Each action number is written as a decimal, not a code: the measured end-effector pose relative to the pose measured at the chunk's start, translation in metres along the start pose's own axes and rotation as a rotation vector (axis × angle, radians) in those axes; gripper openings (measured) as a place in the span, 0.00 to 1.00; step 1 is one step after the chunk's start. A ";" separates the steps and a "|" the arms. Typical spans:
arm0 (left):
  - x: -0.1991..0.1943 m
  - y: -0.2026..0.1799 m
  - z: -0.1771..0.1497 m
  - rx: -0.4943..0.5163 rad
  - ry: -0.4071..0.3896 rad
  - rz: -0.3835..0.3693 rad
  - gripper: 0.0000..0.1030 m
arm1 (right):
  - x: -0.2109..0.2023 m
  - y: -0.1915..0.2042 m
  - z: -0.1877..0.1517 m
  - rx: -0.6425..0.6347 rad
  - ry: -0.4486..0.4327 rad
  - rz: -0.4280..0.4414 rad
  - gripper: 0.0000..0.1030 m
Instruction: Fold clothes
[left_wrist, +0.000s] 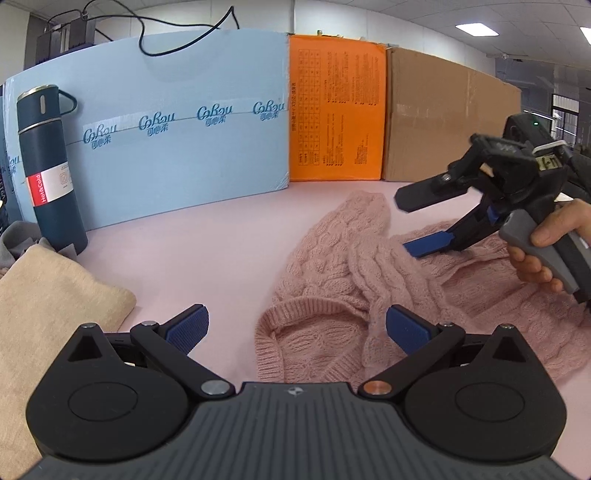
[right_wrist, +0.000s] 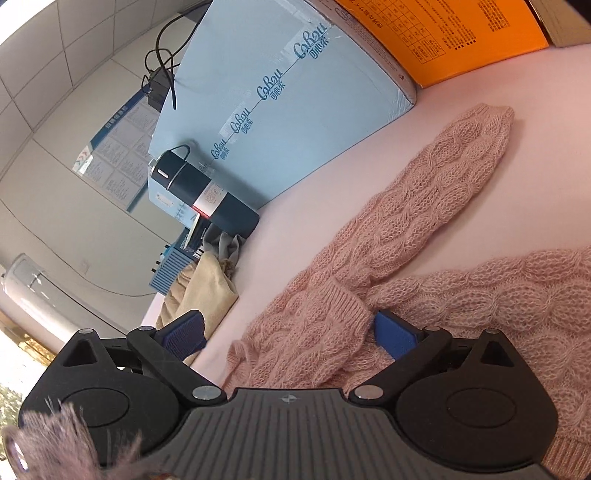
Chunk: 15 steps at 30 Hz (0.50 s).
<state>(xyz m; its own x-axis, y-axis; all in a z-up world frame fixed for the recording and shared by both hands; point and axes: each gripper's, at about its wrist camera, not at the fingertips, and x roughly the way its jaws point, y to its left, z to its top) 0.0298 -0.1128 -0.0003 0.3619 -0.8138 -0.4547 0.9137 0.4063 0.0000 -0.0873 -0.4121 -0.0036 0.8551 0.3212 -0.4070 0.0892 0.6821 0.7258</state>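
A pink cable-knit sweater (left_wrist: 373, 280) lies crumpled on the pink table, its sleeve reaching toward the back. It also shows in the right wrist view (right_wrist: 424, 229). My left gripper (left_wrist: 297, 328) is open just above the sweater's ribbed edge, its right pad touching the knit. My right gripper (right_wrist: 290, 334) is open over a ribbed cuff, holding nothing. In the left wrist view the right gripper (left_wrist: 417, 223) hovers open over the sweater's middle, held by a hand.
A folded beige garment (left_wrist: 44, 314) lies at the left. A dark blue thermos (left_wrist: 48, 170) stands behind it. A light blue box (left_wrist: 177, 140), an orange box (left_wrist: 336, 110) and a cardboard box (left_wrist: 450, 122) wall the table's back. Pink tabletop (left_wrist: 207, 243) lies between.
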 end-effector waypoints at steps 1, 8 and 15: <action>-0.002 -0.004 0.000 0.020 -0.009 -0.026 1.00 | 0.003 0.002 -0.001 -0.034 0.002 -0.020 0.88; -0.012 -0.031 -0.004 0.160 -0.041 -0.158 1.00 | 0.013 0.015 -0.007 -0.204 0.005 -0.112 0.24; -0.006 -0.045 -0.007 0.240 -0.013 -0.150 1.00 | 0.000 0.047 -0.011 -0.350 -0.068 -0.012 0.21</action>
<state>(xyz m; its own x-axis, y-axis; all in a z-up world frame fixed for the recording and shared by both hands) -0.0151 -0.1236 -0.0034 0.2200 -0.8634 -0.4539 0.9743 0.1719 0.1453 -0.0889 -0.3728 0.0243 0.8880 0.2754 -0.3682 -0.0705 0.8729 0.4827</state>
